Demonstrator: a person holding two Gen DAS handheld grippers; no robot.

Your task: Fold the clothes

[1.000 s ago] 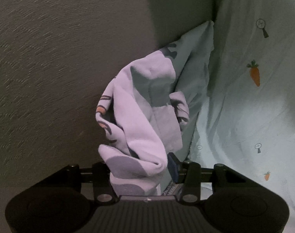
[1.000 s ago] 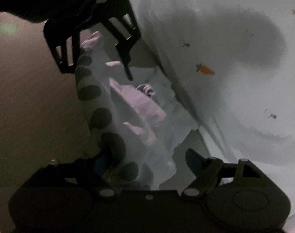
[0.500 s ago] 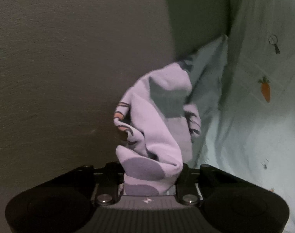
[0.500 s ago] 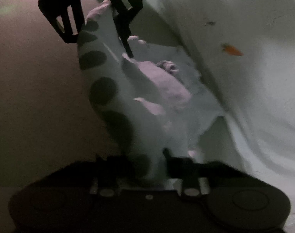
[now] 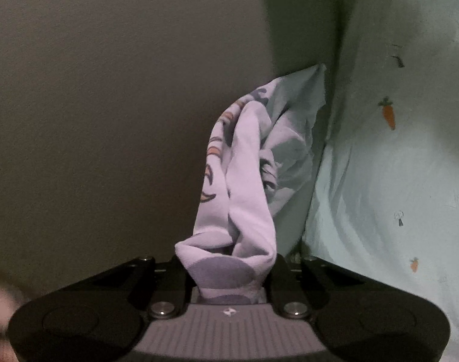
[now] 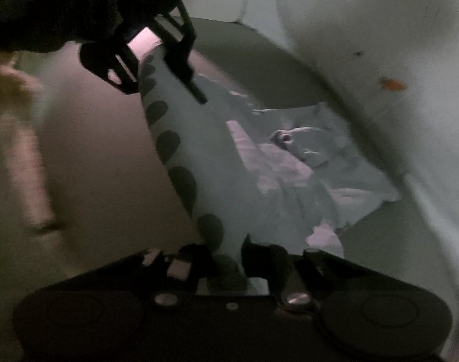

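Only R view: L tool (image 6: 157, 69) clamping garment (image 6: 217, 175) edge.

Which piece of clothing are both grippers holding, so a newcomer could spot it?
Beside the pale carrot-print sheet, over the dark floor, hangs one small garment. Unlike the sheet, it is lilac and mint with dark scalloped spots, pinched by the left gripper and right gripper.

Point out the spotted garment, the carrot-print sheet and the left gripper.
spotted garment (image 5: 247, 199), left wrist view, pale fold above the fingers
carrot-print sheet (image 5: 389, 163), left wrist view, bare stretch below a carrot
left gripper (image 6: 157, 69), right wrist view, between its fingertips
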